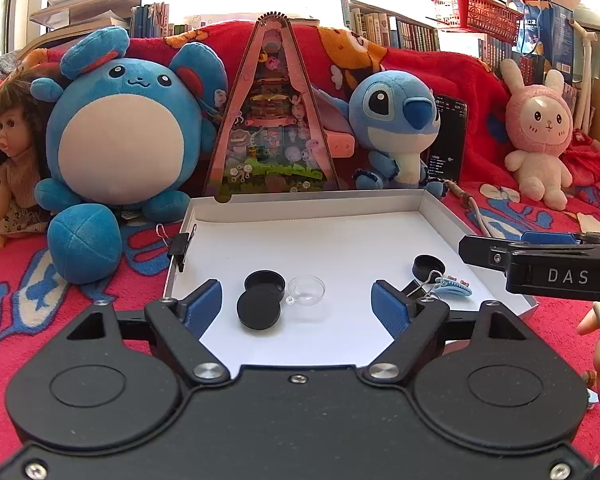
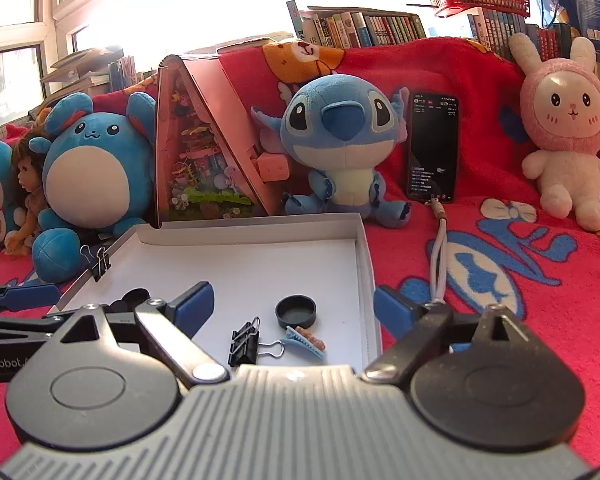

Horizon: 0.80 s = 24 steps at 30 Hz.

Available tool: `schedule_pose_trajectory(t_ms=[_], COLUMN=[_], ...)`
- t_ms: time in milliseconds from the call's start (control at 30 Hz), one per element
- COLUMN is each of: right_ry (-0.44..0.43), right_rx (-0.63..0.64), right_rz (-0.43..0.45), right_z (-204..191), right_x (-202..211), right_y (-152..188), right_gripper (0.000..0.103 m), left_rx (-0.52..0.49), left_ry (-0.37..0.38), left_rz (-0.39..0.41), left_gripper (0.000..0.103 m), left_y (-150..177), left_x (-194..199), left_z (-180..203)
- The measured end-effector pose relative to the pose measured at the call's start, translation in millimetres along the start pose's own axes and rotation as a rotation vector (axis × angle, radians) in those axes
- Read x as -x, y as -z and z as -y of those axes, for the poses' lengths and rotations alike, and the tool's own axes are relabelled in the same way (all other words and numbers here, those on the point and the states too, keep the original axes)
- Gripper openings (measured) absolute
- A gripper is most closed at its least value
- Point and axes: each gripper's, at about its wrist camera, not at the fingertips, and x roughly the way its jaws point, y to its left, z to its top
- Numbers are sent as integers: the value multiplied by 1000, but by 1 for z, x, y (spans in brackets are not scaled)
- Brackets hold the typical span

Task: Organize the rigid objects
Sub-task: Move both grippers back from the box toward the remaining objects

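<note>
A shallow white box (image 1: 300, 204) lies on the red blanket. In it are two black caps (image 1: 260, 300) that overlap, a clear round lid (image 1: 306, 290), a third black cap (image 1: 429, 267), a black binder clip (image 1: 416, 289) and a blue hair clip (image 1: 456, 289). My left gripper (image 1: 296, 308) is open over the box's near part, with the overlapping caps and the clear lid lying between its fingers, untouched. My right gripper (image 2: 294, 306) is open above the black cap (image 2: 290, 318), the binder clip (image 2: 245, 342) and the hair clip (image 2: 306, 340), holding nothing. Its right finger (image 2: 392, 310) stands outside the box wall.
Another binder clip (image 1: 180, 246) is clamped on the box's left wall. Behind the box stand a blue round plush (image 1: 120, 136), a triangular toy display (image 1: 272, 120), a Stitch plush (image 1: 396, 128), a phone (image 2: 434, 146) with its cable (image 2: 438, 256), and a pink rabbit plush (image 2: 568, 140). A doll (image 1: 8, 152) sits far left.
</note>
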Motion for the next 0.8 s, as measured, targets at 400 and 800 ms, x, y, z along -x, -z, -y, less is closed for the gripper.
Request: schedule_pose_trajectory(t_ms=[400,800], right_ry=[19,25], right_rx=[55,57], right_rz=[15,25], right_z=[-4,1], right_x=[9,25], right_y=[6,17], right_gripper=[103,103], left_rx=[14,29], left_ry=[31,62], left_rz=[-2,1], left_gripper=[83,83], left_y=[7,20], left_x=[11,29], left_z=[0,4])
